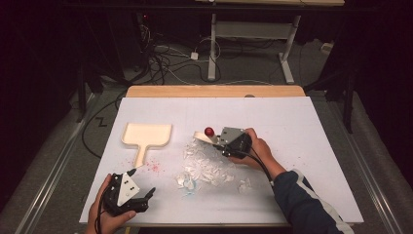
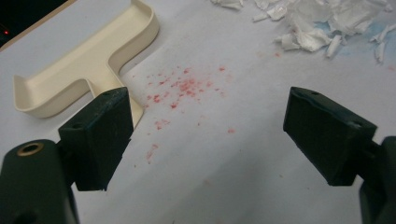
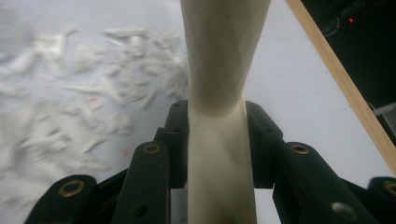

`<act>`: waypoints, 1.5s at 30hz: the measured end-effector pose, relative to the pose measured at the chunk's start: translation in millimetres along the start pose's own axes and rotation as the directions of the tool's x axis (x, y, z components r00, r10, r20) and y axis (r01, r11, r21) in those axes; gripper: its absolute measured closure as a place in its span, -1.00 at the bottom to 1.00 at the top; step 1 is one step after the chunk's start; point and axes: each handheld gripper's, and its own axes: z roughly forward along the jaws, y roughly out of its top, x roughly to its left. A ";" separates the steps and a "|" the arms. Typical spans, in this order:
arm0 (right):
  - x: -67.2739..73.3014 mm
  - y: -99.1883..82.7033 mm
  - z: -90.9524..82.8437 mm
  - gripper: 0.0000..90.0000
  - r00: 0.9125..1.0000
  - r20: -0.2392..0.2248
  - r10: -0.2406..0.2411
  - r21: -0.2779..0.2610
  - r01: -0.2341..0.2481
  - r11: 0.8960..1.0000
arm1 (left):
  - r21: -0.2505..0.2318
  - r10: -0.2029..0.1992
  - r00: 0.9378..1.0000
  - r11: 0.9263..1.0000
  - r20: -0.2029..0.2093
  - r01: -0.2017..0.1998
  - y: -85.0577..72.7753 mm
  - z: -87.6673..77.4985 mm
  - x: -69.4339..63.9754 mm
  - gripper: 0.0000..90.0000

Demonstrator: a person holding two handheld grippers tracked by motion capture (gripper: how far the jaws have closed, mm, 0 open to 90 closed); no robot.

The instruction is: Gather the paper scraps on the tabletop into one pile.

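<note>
You are looking at a cream dustpan (image 1: 147,136), white paper scraps (image 1: 204,168), red crumbs (image 2: 180,88) speckling the white bench (image 1: 302,126), and black tongs (image 1: 213,139) gripping a cream brush handle (image 3: 219,93) with a red knob (image 1: 209,131).

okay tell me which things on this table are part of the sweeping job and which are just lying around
Part of the job:
- cream brush handle, clamped in the right tool
- white paper scraps
- cream dustpan
- left tool, open near the dustpan's handle

Just lying about:
- red specks on the white table cover
- cables on the floor
</note>
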 end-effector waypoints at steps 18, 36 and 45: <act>1.5 -30.0 -102.0 0.51 0.979 0.073 0.190 -0.166 -0.176 0.970 | -0.005 0.038 0.999 0.999 0.009 -0.038 3.0 -2.0 -9.5 -0.67; -4.5 -61.6 -82.2 0.51 0.906 0.345 0.243 0.088 -0.289 0.953 | 0.020 0.070 0.997 0.997 0.023 -0.070 3.8 3.1 -14.3 -0.67; 27.6 -38.9 -68.0 0.50 0.951 0.221 0.217 0.127 -0.249 0.960 | 0.003 0.055 0.997 0.998 0.049 -0.055 4.2 1.3 -15.3 -0.66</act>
